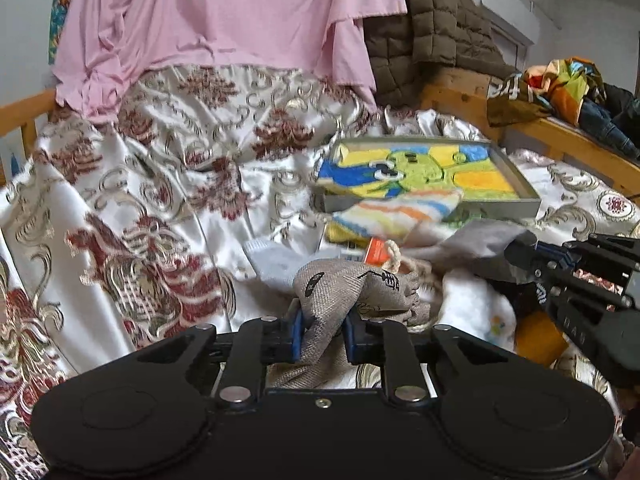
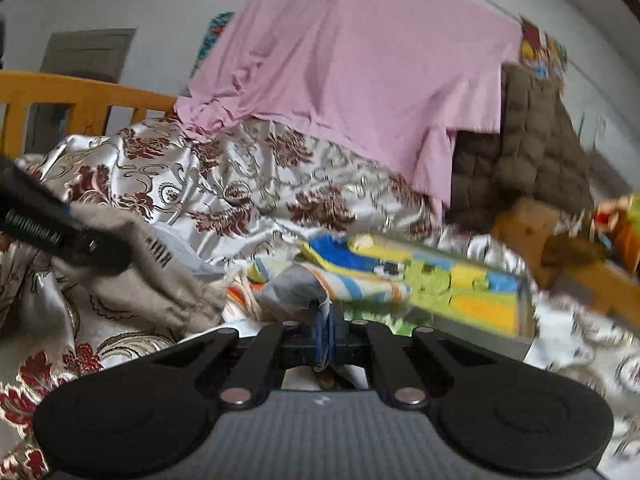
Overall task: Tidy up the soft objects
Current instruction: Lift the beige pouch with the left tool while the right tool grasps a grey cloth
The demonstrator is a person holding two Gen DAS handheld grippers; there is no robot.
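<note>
left tool (image 1: 323, 326) clamped on burlap pouch (image 1: 352, 292), bunched between its fingers, near centre of bed (image 1: 160, 184) | right tool (image 2: 325, 330) pinching grey cloth (image 2: 296, 286) | tray (image 1: 432, 200) with colourful towel just beyond, far right

Soft, even daylight, no hard shadows. Sheen on satin bedspread (image 1: 168, 184). Strong fisheye bending, dark corners. Right wrist view motion-smeared, worst at right edge; left wrist view sharper.
</note>
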